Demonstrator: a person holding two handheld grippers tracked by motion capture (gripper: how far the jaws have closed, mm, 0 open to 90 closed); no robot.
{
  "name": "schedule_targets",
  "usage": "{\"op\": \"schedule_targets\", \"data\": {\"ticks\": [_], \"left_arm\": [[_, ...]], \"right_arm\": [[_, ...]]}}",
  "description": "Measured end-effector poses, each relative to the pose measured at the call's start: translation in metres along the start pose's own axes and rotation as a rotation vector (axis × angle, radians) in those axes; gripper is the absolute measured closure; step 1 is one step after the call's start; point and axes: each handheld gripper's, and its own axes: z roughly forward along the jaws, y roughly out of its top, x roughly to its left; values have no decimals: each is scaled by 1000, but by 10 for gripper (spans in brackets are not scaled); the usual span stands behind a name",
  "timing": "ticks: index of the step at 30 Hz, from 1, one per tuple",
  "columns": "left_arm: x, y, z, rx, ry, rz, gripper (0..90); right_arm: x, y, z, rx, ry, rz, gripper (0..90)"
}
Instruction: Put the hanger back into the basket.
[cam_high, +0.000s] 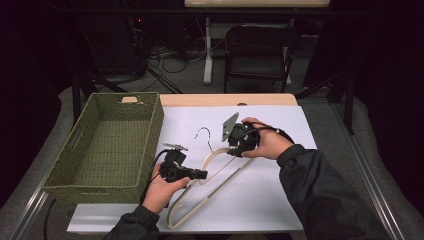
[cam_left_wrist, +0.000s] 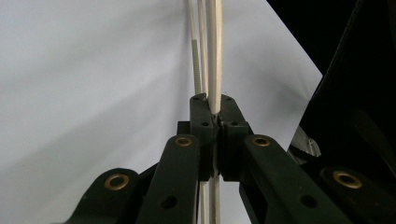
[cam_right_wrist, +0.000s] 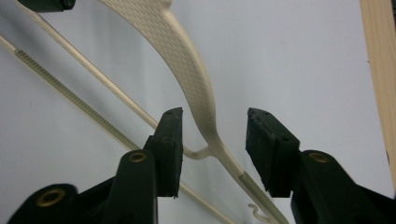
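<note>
Cream hanger (cam_right_wrist: 196, 88) between right gripper (cam_right_wrist: 215, 140) jaws

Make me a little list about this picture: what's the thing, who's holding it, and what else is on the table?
thing: cream plastic clothes hanger with a metal hook, lying on the white table cover
left gripper: shut on the hanger's thin bars
right gripper: jaws apart around the hanger's shoulder, not pressing it
also there: green woven basket, left of the hanger
behind the table: black chair
</note>
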Motion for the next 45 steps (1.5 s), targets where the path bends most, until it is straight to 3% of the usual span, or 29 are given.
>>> {"op": "schedule_targets", "data": {"ticks": [5,14,16,17,18,23,35,45], "left_arm": [[-10,2,-14,-42,51,27,874],[-26,11,-44,-137,131,90,874],[-28,13,-51,-160,148,97,874],[-29,14,-56,-170,152,97,874],[-29,14,-59,-177,155,97,874],[-32,18,-85,-226,188,94,874],[-20,25,-147,-317,303,67,874],[-1,30,-182,-345,371,27,874]], "right_arm": [[-3,-9,-11,-27,-21,32,503],[-8,-23,-22,-24,-39,56,486],[-8,-26,-22,-21,-36,71,485],[-9,-26,-23,12,-21,69,485],[-8,-28,-20,-22,-38,74,485],[-9,-31,-19,-20,-34,88,483],[-12,-36,-16,-13,-35,104,473],[-12,-37,-10,-10,-23,113,450]]}}
